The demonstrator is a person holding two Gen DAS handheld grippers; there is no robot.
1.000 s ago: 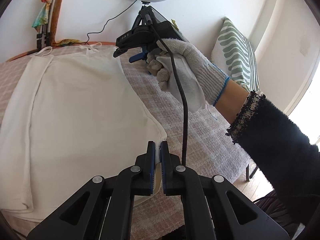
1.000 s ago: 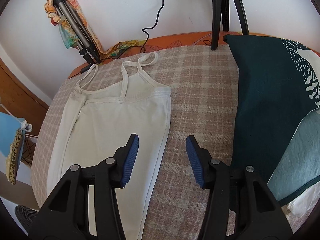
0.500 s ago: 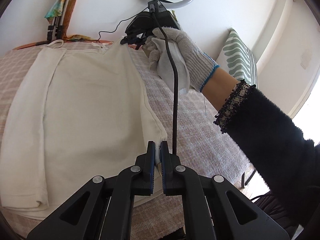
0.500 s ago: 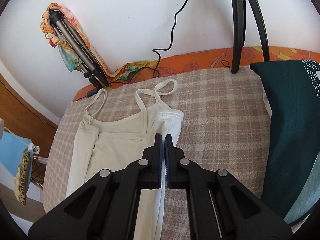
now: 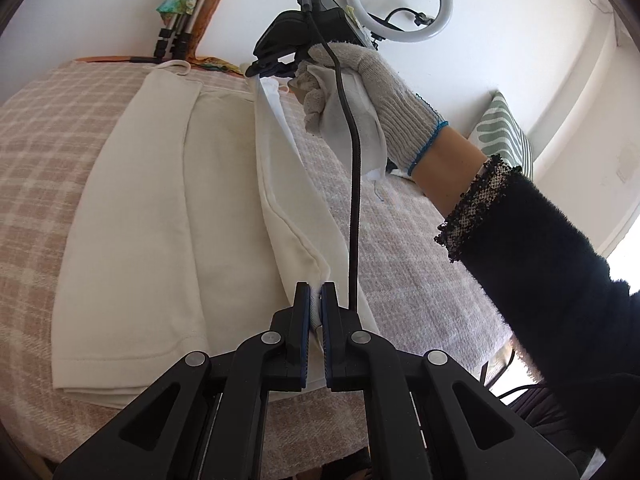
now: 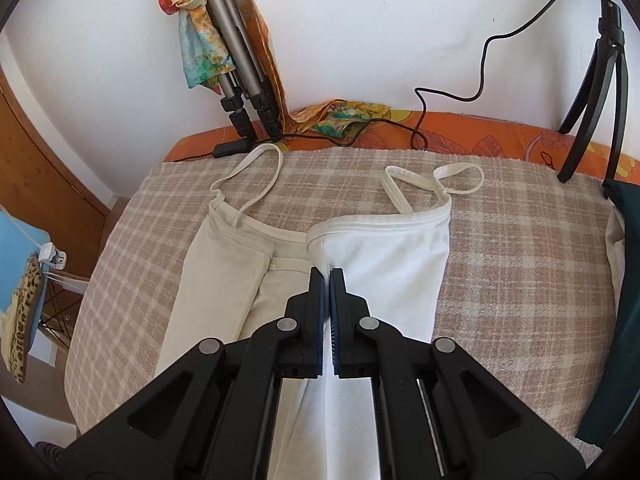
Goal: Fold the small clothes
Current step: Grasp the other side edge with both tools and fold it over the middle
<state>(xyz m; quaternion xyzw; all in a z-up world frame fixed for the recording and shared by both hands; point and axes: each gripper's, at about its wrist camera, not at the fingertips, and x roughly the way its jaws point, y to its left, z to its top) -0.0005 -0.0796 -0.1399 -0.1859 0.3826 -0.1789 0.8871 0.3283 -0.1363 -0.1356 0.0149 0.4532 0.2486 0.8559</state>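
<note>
Cream camisole (image 5: 168,208) lay on the checked blanket (image 5: 48,128), left side already folded; left gripper (image 5: 316,312) and right gripper (image 6: 327,280) pinched its right edge, mid-fold, lengthwise fold remaining.

Left gripper (image 5: 315,300) sits low and near, angled down, its two blue-padded jaws pinched almost together with a sliver of cream fabric caught between them. Far across, the right gripper (image 5: 256,69) tips downward too, jaws clamped tight on the cloth's upper edge; from its own camera the right gripper (image 6: 326,276) shows only a hairline gap between the pads, fabric running into it. The right hand (image 5: 352,96), in a knitted white glove, wraps the handle, its bare wrist leading back into a dark fuzzy sleeve (image 5: 540,256) at the right.
</note>
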